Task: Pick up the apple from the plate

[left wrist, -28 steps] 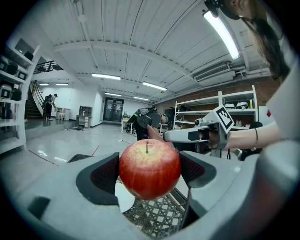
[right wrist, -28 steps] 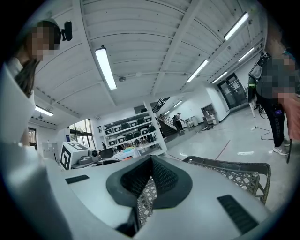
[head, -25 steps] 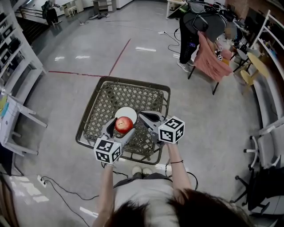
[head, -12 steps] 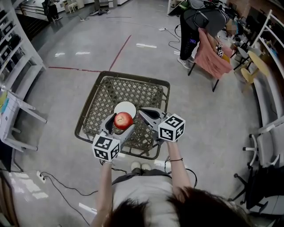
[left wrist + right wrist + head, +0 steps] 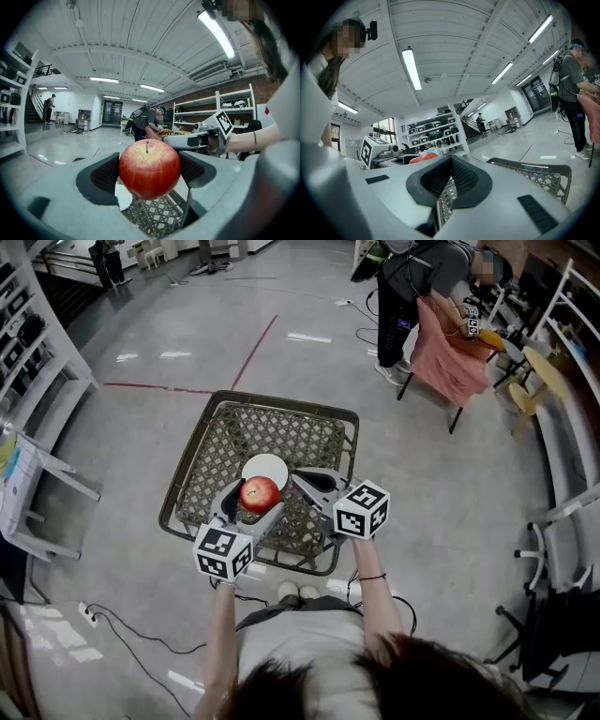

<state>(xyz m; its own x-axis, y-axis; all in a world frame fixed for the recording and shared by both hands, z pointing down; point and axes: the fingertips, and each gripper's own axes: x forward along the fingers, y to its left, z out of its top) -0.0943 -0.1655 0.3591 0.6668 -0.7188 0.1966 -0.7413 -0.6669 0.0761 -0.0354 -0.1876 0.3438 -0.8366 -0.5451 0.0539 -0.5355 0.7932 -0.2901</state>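
A red apple (image 5: 261, 494) (image 5: 149, 168) is held up in the air by my left gripper (image 5: 253, 502) (image 5: 149, 172), shut on it from both sides, stem up. Below and just behind it a white plate (image 5: 270, 468) lies bare on the woven basket table (image 5: 225, 442); a slice of the plate (image 5: 123, 197) shows under the apple in the left gripper view. My right gripper (image 5: 309, 488) (image 5: 446, 180) hovers beside the apple to its right, shut with nothing in it. The apple (image 5: 423, 158) peeks red at the left of the right gripper view.
The wicker table's dark metal rim (image 5: 342, 474) surrounds the plate. A person (image 5: 412, 287) bends over a chair draped in pink cloth (image 5: 448, 357) at the far right. White shelving (image 5: 37, 343) lines the left; cables (image 5: 103, 624) trail on the floor near my feet.
The apple in my left gripper has risen slightly above the plate over the last second and holds steady now. The right gripper barely moved. The person at the back shifted.
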